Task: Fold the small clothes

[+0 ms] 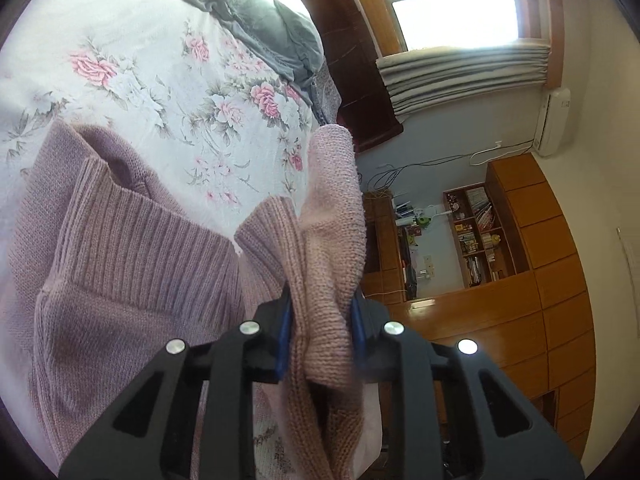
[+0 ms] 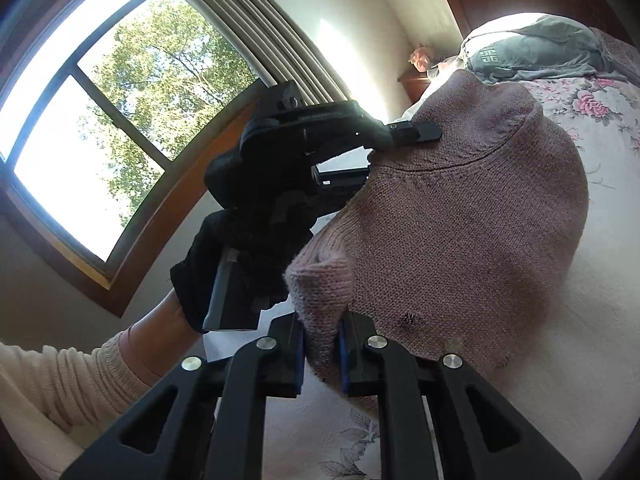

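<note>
The bed [image 1: 132,92] with its floral sheet sits under a mauve knit sweater [image 2: 460,216] that's lifted partly off it, ribbed collar [image 1: 132,236] still sagging low. Left tongs [image 1: 322,332] and right tongs [image 2: 322,350] are each clenched on a bunched knit edge — I'd keep both at matching height and carry the fold over evenly so it lands flat.

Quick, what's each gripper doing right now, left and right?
Left gripper: shut on the pink knit sweater.
Right gripper: shut on another part of the same sweater.
</note>
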The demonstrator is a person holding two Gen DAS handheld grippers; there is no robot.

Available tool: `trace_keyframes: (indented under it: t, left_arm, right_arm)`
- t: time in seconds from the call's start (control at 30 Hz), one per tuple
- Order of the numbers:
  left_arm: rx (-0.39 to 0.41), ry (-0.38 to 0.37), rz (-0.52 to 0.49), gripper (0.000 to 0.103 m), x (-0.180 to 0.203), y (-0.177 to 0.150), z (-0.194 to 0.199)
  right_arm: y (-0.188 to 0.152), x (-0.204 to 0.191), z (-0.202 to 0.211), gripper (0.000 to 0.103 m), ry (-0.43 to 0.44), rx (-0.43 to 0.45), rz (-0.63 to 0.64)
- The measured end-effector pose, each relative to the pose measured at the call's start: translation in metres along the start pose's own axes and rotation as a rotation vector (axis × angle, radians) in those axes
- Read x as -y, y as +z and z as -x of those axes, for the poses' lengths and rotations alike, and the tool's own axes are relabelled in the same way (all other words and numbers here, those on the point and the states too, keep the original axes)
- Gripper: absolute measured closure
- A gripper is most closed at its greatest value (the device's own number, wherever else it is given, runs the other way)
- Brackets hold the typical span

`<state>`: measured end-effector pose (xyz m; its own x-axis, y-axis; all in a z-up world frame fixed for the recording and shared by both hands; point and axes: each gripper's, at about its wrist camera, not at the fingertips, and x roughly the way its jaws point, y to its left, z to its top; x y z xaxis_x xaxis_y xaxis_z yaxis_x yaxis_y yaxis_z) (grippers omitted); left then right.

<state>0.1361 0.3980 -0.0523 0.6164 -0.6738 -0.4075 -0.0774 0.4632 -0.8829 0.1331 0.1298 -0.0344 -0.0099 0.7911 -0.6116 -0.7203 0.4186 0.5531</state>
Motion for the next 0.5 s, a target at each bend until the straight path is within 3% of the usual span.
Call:
trace_keyframes:
  t: [0.17,0.5]
  left_arm:
    - [0.047,0.076,-0.088,0.080,0.006,0.011,0.039]
    - [0.056,0.156,0.045,0.080,-0.080,0.021,0.068]
  right_arm:
    - [0.013,-0.022,-0.029,0.090,0.032,-0.019,0.040]
    - [0.008,-0.032,-0.114,0.090,-0.030,-0.146,0.040]
